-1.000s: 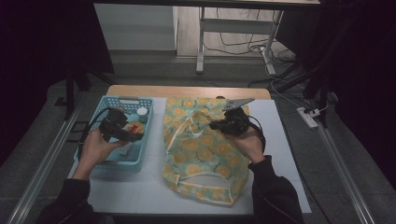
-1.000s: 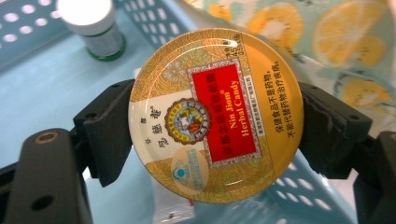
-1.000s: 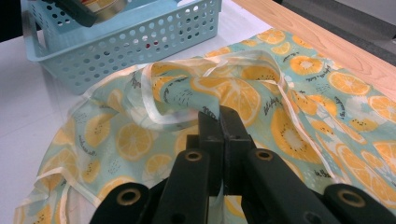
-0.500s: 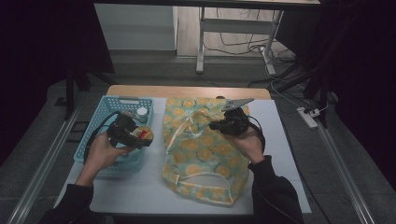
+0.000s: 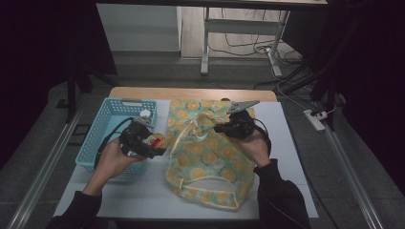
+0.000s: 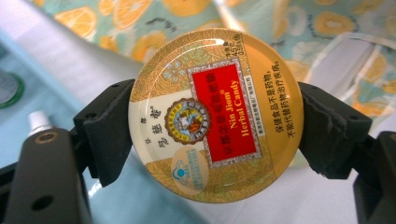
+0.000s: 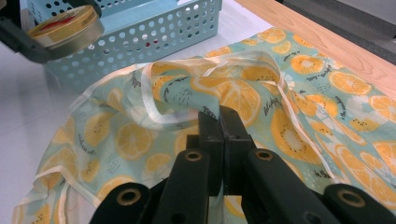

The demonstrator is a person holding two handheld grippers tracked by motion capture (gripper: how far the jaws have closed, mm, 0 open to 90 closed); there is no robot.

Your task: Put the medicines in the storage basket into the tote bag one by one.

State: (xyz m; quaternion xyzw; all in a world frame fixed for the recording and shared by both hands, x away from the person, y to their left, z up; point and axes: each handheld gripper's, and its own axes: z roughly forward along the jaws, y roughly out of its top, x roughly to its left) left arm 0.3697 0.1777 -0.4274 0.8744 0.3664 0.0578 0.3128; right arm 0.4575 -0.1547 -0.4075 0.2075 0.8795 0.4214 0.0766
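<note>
Two claws: one in each of the person's hands, both over the white-covered worktop (image 5: pixel 286 157).
Left claw (image 5: pixel 154 143): its jaws are closed on the rim of a round gold candy tin (image 6: pixel 215 115), one black pad at each side of the tin.
Candy tin: the lid faces the left claw's camera; its red panel reads "Nin Jiom Herbal Candy". In the high view the tin (image 5: pixel 156 140) sits in the air at the right edge of the basket, between the basket and the bag.
Tin from the right gripper view: seen on its side at the top left (image 7: pixel 65 25), gripped by a black pad, in front of the basket wall.
Right claw (image 5: pixel 220 128): its jaws are pressed together with a fold of the bag's cloth pinched between them (image 7: pixel 219 122), lifting the fabric into a ridge.
Cloth bag (image 5: pixel 205 157): pale green with an orange-slice print and cream trim, lying flat on the worktop in the middle, its cream handle loop toward the person.
Basket (image 5: pixel 102 129): light blue perforated plastic, at the left of the worktop, just beside the bag; a small white-capped item lies in its far right corner (image 5: pixel 144 113).
Hands: left hand (image 5: pixel 111 160) near the basket's front, right hand (image 5: pixel 253 145) over the bag's right side.
</note>
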